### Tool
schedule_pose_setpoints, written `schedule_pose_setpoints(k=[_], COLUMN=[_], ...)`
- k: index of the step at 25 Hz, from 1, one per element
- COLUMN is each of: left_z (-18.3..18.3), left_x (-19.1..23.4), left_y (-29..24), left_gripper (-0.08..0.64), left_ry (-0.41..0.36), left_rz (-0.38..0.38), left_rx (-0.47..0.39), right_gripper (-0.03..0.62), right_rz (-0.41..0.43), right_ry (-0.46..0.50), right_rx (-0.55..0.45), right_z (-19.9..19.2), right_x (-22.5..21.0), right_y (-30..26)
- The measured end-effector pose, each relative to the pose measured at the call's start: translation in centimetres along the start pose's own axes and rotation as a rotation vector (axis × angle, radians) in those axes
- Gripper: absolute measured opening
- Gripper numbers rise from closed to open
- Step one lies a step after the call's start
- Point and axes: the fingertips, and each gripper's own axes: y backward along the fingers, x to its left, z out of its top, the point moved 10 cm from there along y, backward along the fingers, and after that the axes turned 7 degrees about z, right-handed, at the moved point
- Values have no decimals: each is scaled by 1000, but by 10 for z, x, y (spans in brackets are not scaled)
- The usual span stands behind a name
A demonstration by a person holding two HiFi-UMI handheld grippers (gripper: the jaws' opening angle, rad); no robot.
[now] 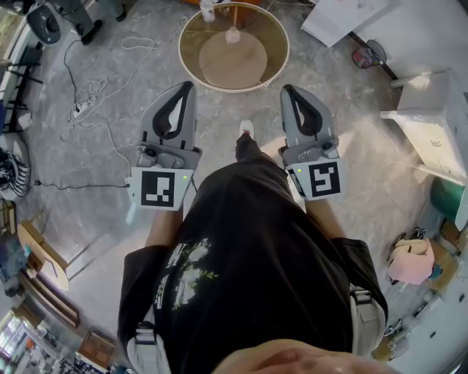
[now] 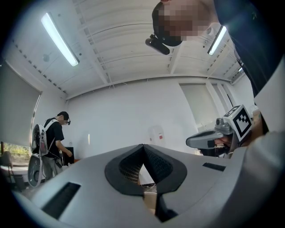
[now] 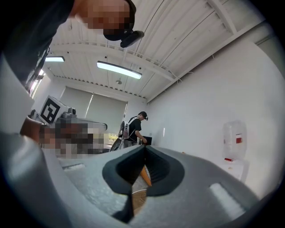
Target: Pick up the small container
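Note:
A small pale container (image 1: 232, 34) stands on the round glass-topped table (image 1: 272, 64) ahead of me on the floor. A bottle (image 1: 208, 9) stands at the table's far edge. My left gripper (image 1: 187, 87) and right gripper (image 1: 287, 90) are held side by side at waist height, short of the table and well apart from the container. Both point forward and slightly upward. In the left gripper view the jaws (image 2: 143, 146) meet at their tips with nothing between them. The right gripper (image 3: 144, 148) is shut and empty in its own view too.
A power strip with cables (image 1: 80, 102) lies on the floor at the left. White furniture (image 1: 439, 124) stands at the right, and a small fan (image 1: 369, 52) lies beyond it. Another person with a backpack (image 2: 53, 142) stands across the room. A water dispenser (image 3: 234, 140) stands by the wall.

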Motion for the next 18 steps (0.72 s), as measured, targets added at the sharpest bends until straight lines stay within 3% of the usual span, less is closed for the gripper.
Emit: schedule_pose_setpoints(k=[10,18], left_z=[-3,-15], left_x=[11,3], left_y=[-114,-173], left_gripper=[3,3], left_ry=[-25,-32], left_rz=[25,73], left_rx=[-4,11], right_gripper=[-5,-5], right_rz=[33,99], right_ry=[-12,-14], right_rx=[-11,-11], right_z=[-21,-46], right_x=[-100,-165], right_y=[-69,-108])
